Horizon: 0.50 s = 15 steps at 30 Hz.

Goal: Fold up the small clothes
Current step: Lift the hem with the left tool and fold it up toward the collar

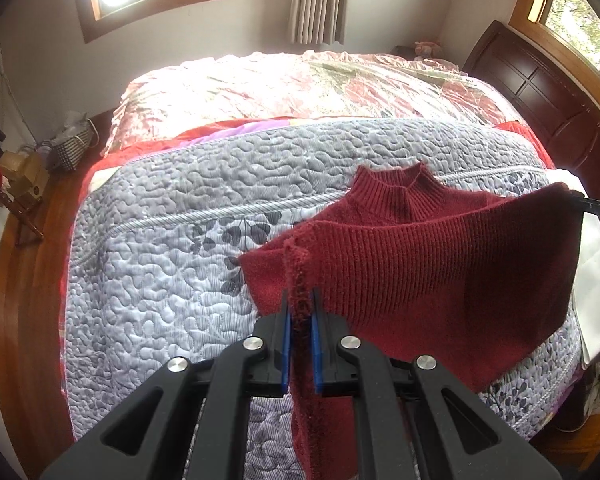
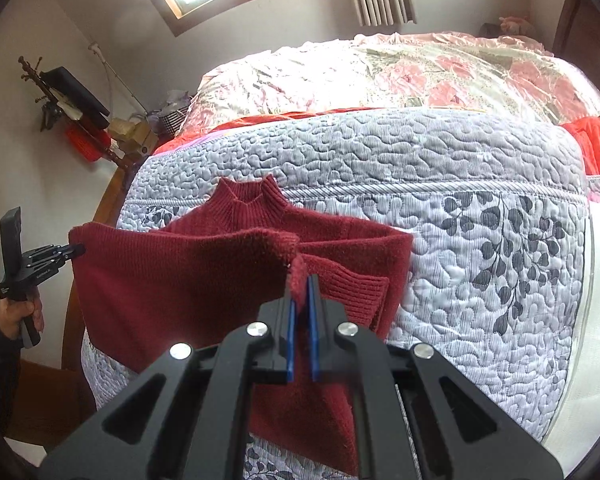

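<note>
On a bed [image 1: 148, 280] spread with a grey quilted cover, the dark red sweater [image 1: 420, 264] lies collar-away with its near hem lifted, the left gripper [image 1: 300, 312] clamped on one hem corner and the right gripper [image 2: 301, 296] apparently pinching the other.

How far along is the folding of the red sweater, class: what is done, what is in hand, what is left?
Done: the red sweater lies collar-up on the grey quilt, a cuffed sleeve apparently folded in.
In hand: the left gripper and right gripper each pinch a hem corner, lifting the bottom edge.
Left: carry the hem toward the collar, lay it flat, release.
</note>
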Tool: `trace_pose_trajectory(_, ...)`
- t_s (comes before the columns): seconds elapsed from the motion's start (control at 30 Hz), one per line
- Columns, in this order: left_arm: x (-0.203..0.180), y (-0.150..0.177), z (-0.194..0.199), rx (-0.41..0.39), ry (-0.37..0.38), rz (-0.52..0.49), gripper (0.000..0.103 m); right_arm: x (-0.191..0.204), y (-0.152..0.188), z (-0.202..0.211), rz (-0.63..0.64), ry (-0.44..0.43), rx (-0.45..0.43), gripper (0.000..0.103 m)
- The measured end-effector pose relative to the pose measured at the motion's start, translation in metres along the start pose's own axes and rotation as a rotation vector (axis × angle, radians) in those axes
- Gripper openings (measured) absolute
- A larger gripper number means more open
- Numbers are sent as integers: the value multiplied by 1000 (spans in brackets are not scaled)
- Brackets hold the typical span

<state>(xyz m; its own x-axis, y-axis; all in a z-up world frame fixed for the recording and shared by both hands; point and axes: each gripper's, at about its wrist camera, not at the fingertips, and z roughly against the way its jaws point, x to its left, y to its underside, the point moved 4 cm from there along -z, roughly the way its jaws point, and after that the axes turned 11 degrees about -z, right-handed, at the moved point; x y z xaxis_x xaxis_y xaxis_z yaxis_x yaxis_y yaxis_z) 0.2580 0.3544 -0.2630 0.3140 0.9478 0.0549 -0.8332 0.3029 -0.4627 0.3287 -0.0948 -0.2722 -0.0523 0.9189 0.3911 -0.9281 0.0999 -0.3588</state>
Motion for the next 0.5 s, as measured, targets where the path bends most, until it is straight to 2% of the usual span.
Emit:
trace_pose_trajectory(0.23, 12, -22, -1, -20, 3, -3, 8, 3, -25, -5, 22, -5, -9, 4)
trace_pose_trajectory(0.5, 33, -49, -30, -20, 45, 17, 8, -7, -54, -32, 21, -3, -6, 4)
